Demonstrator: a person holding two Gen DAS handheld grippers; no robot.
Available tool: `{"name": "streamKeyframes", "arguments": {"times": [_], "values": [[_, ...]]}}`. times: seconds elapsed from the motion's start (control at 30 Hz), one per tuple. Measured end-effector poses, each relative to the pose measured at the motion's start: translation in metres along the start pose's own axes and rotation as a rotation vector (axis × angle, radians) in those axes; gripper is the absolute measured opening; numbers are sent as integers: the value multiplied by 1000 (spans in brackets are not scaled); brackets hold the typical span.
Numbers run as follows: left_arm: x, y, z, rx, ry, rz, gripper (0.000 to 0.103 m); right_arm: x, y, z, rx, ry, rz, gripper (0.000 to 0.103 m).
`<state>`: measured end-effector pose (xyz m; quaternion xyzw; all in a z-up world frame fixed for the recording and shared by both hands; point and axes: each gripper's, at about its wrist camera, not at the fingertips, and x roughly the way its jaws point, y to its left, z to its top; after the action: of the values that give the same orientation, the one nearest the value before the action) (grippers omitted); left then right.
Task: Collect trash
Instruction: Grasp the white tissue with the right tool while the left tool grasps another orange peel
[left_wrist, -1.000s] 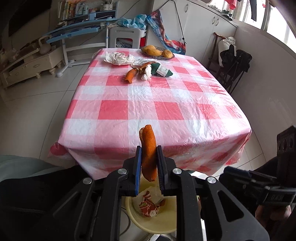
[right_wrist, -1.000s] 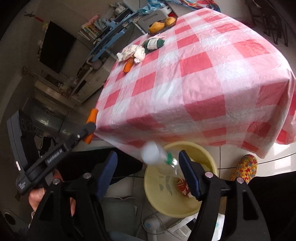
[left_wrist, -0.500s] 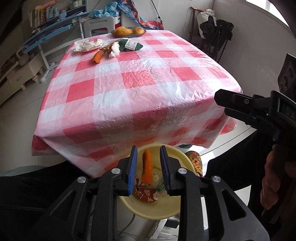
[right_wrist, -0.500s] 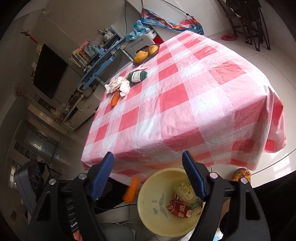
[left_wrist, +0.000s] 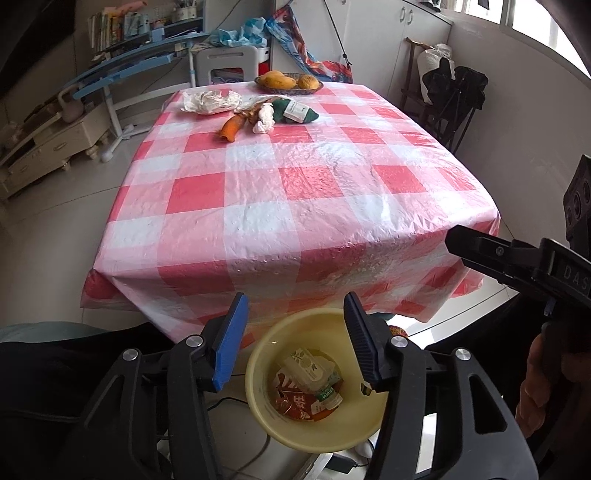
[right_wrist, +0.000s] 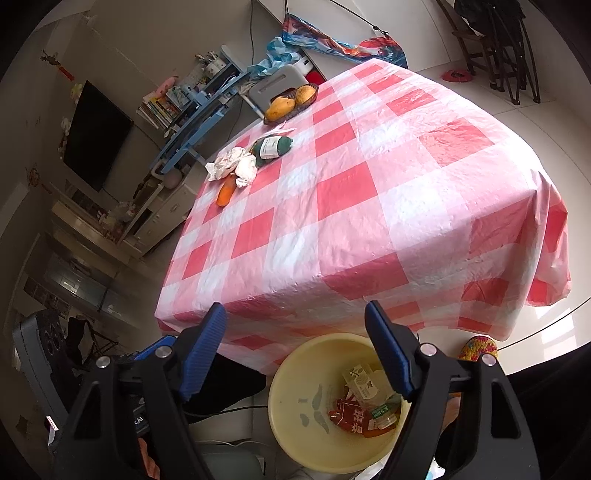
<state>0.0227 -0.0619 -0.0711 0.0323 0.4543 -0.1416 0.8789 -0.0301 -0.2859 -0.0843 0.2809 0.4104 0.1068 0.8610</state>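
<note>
A yellow basin (left_wrist: 266, 417) (right_wrist: 291, 435) sits on the floor below the table's near edge, with a clear plastic bottle (left_wrist: 310, 373) (right_wrist: 364, 384), a red wrapper (left_wrist: 295, 404) (right_wrist: 349, 421) and an orange peel (left_wrist: 320, 416) lying in it. My left gripper (left_wrist: 295, 314) hovers over the basin, its jaws opening with nothing between them. My right gripper (right_wrist: 295, 325) is open and empty above the basin too. Far across the checked table lie another orange peel (left_wrist: 232, 127) (right_wrist: 225, 192), crumpled white paper (left_wrist: 208, 101) (right_wrist: 232, 166), a white tissue wad (left_wrist: 264, 118) and a green packet (left_wrist: 295, 110) (right_wrist: 273, 146).
A basket of yellow fruit (left_wrist: 288, 81) (right_wrist: 290, 101) stands at the table's far end. The pink checked tablecloth (left_wrist: 295, 192) (right_wrist: 369, 206) hangs over the near edge. A white stool (left_wrist: 229, 62) is behind the table, dark chairs (left_wrist: 454, 99) at the right, cables on the floor by the basin.
My left gripper held an orange peel, tipped down over the basin and opened; the peel dropped into it. The bottle, a blur between my right gripper's open fingers, now lies in the basin.
</note>
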Motion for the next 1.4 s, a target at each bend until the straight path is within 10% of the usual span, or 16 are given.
{"name": "streamKeyframes", "arguments": {"times": [0.63, 1.03, 1.2, 1.4], "values": [[12, 95, 95, -307, -112, 124, 58, 97, 76, 97, -200, 85, 18, 57], [77, 109, 138, -343, -64, 126, 58, 203, 95, 145, -248, 117, -71, 54], [109, 105, 166, -307, -48, 138, 58, 208, 86, 147, -248, 129, -69, 22], [148, 87, 191, -229, -20, 139, 58, 174, 70, 139, -291, 145, -57, 20]]}}
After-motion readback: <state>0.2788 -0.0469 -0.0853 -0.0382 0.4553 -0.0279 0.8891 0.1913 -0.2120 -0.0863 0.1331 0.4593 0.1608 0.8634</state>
